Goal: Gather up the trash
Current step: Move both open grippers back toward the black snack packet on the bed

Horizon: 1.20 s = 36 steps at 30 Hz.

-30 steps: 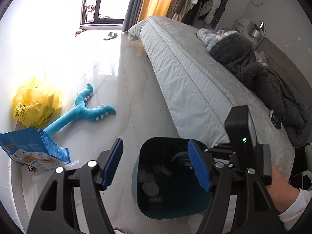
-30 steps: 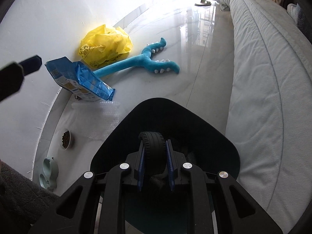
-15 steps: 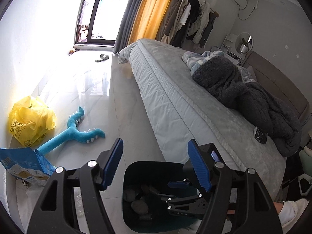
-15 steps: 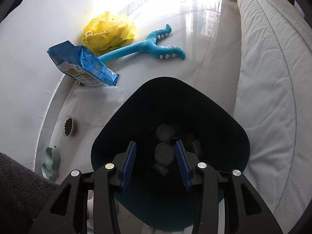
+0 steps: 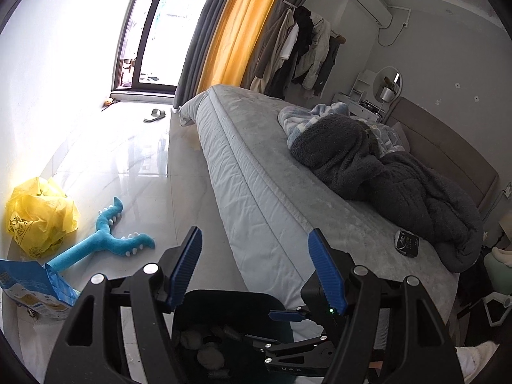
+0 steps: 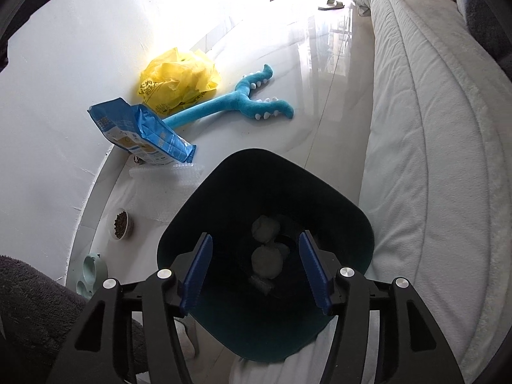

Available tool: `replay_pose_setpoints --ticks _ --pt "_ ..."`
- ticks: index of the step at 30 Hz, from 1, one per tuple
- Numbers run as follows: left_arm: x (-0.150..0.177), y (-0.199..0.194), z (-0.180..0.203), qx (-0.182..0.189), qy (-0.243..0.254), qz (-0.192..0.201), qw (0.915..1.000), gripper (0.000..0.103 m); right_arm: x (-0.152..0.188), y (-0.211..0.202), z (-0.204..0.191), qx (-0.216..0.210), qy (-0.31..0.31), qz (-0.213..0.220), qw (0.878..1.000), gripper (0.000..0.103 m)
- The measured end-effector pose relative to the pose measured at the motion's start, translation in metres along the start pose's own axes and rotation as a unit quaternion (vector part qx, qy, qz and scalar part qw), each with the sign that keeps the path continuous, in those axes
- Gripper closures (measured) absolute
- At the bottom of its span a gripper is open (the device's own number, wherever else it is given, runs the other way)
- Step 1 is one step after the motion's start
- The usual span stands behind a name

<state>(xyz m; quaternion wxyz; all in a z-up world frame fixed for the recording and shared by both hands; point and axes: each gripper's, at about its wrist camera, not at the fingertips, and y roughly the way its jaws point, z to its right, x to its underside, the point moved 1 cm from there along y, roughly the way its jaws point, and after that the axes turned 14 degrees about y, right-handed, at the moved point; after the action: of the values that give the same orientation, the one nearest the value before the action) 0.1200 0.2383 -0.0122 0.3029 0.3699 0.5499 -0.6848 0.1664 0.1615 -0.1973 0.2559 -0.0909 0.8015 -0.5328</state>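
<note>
The right gripper (image 6: 256,272) is held directly above the open mouth of the dark bin (image 6: 358,224), pointed steeply down into it, and its jaws are opening with nothing between the blue pads; that position is judged to be the one from which a piece of trash is let fall, so that whatever leaves the pads lands inside and not on the floor. At the bottom of the bin, crumpled pale wads (image 6: 265,257) are seen lying in a small heap among darker scraps (what those scraps are cannot be made out). The left gripper (image 5: 254,270) is carried above the bin's far rim and aimed less steeply, its jaws parted and empty, so it is taken to be free for the next pickup. Just beside the bin, toward the wall, a clear plastic tray (image 6: 166,171) lies flat with a blue bag (image 6: 140,129) leaning over it, and a bowl of kibble (image 6: 120,224) sits nearer the wall still; the tray is judged a likely candidate for collection. Farther from the bin, a blue plush toy (image 6: 236,104) is stretched across the tiles, touching a crumpled yellow plastic bag (image 6: 179,80) pushed against the wall. Along the bin's other side runs the bed (image 5: 256,172), with a small dark object (image 5: 406,243) left on it beside a heaped grey blanket (image 5: 384,179).
</note>
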Motion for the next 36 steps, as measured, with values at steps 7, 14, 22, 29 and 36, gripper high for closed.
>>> replay_pose_setpoints --ticks 7,14,22,29,36 --pt "-0.012 0.004 0.021 0.006 0.008 0.01 0.9999 0.027 -0.002 -0.044 0.016 -0.012 0.004 0.062 0.998 0.04" --pt "-0.026 0.011 0.049 0.011 0.017 0.02 0.9996 0.022 -0.002 -0.086 0.049 0.003 0.021 0.124 0.992 0.036" --pt "-0.03 0.026 0.089 0.029 0.042 0.018 0.9985 0.019 0.004 -0.131 0.098 0.035 0.063 0.182 0.981 0.028" --pt "-0.033 0.042 0.114 0.046 0.046 0.013 0.9978 0.019 0.014 -0.16 0.149 0.094 0.143 0.226 0.959 0.02" --pt "-0.032 0.058 0.137 0.053 0.057 0.005 0.997 0.019 0.027 -0.187 0.189 0.146 0.198 0.261 0.934 0.014"
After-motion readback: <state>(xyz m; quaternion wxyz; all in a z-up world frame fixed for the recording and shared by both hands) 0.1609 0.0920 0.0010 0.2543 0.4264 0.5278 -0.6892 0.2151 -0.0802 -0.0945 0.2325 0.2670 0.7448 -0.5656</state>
